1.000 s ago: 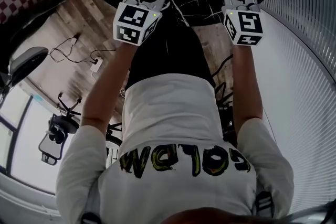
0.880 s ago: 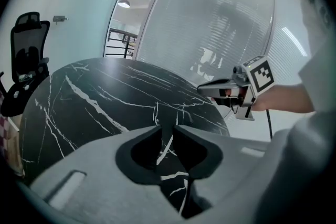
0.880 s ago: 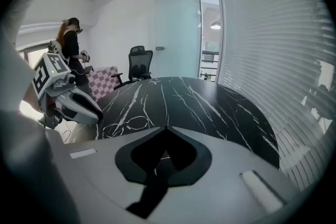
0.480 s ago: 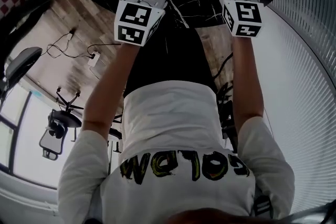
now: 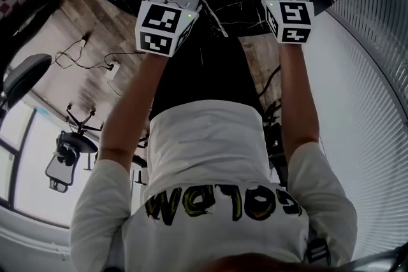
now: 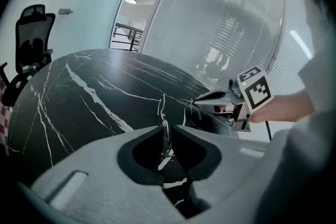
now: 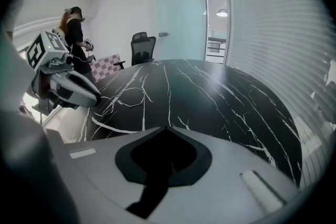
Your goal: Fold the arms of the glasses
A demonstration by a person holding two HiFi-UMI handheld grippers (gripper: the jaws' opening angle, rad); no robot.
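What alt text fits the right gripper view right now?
The right gripper, jaws shut and empty, points over a black marble table. Thin wire-framed glasses lie ahead to its left, close to the left gripper.

The glasses [image 7: 126, 98] lie on the table [image 7: 220, 97] close to its near edge, just ahead of the left gripper [image 7: 97, 99], with the right gripper [image 7: 168, 128] to their right. An office chair [image 7: 143, 48] stands behind the far edge.
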